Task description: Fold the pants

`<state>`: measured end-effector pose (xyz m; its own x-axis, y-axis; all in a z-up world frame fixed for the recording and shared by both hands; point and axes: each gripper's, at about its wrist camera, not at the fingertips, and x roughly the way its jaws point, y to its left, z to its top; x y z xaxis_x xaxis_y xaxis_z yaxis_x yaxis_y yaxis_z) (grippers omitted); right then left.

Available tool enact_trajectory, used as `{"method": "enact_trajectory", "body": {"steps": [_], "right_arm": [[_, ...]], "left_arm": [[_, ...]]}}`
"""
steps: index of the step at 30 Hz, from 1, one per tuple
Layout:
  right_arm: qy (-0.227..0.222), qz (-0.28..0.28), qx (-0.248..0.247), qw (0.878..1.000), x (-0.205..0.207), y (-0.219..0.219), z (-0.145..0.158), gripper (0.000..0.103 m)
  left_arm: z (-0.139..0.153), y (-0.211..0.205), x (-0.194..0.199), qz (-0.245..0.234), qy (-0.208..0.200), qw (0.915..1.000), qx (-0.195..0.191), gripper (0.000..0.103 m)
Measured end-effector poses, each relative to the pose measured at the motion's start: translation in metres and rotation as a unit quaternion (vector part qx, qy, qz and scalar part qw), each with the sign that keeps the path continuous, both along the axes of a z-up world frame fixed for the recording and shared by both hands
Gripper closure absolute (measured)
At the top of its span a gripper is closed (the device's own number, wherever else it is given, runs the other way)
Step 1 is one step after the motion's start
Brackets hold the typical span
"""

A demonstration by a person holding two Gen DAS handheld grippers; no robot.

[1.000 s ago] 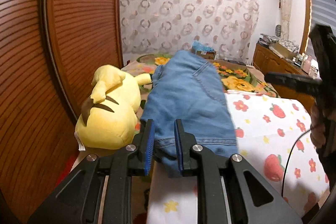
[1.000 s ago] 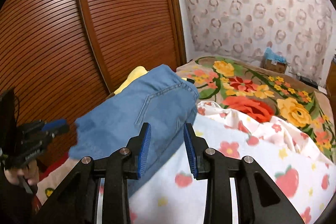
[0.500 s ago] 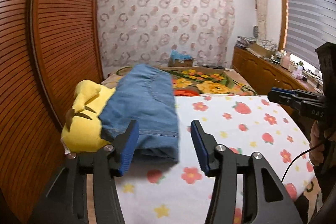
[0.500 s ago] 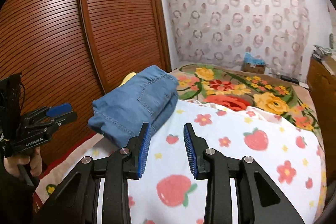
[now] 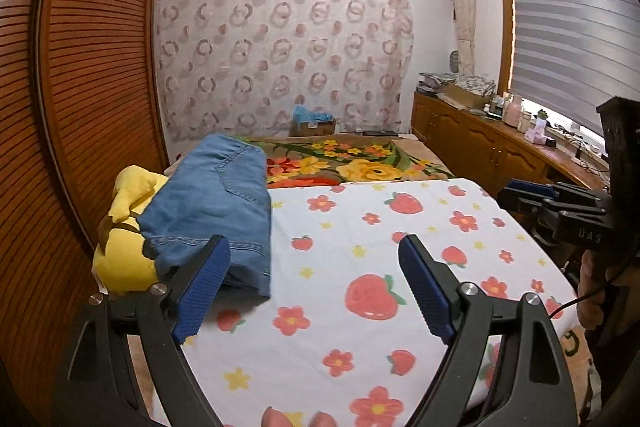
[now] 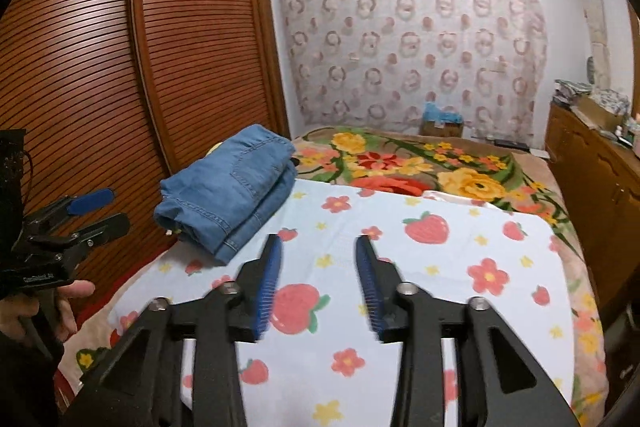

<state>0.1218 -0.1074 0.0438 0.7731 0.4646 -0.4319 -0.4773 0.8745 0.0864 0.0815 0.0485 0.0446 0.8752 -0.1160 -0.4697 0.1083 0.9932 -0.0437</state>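
**Folded jeans lie free at the bed's edge, both grippers apart from them**

A small brown cardboard box stands by the far curtain with crumpled blue material sticking out of its top; what that material is cannot be told.

The left wrist view shows a yellow plush toy beneath and beside the pants, against the slatted brown wooden wardrobe, and a grey window blind over a wooden counter. The right wrist view hides nearly all of the toy and shows the stack's layered side.

The blue denim pants are folded into a thick rectangular bundle, seams and hem stitching showing, lying at the left edge of the white sheet printed with strawberries and flowers, partly on the toy.

The left gripper, with black arms and blue pads, has its jaws opening wide; nothing is between them, and the pants sit just beyond its left finger. The right gripper is opening too, with only sheet behind the gap, and is well apart from the pants.
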Motion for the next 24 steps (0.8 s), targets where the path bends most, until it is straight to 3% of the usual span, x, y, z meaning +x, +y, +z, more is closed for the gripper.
{"method": "enact_trajectory", "body": {"steps": [5,24], "right_arm": [[-0.008,-0.011,-0.001,1.0,-0.023,-0.01,0.01,0.048],[-0.049,-0.092,0.002,0.995,-0.106,-0.037,0.041,0.046]], "left_arm": [[0.007,-0.013,-0.013,-0.007,-0.005,1.0,-0.003,0.016],[0.03,-0.043,-0.034,0.001,-0.019,0.9998,-0.006,0.016]]}}
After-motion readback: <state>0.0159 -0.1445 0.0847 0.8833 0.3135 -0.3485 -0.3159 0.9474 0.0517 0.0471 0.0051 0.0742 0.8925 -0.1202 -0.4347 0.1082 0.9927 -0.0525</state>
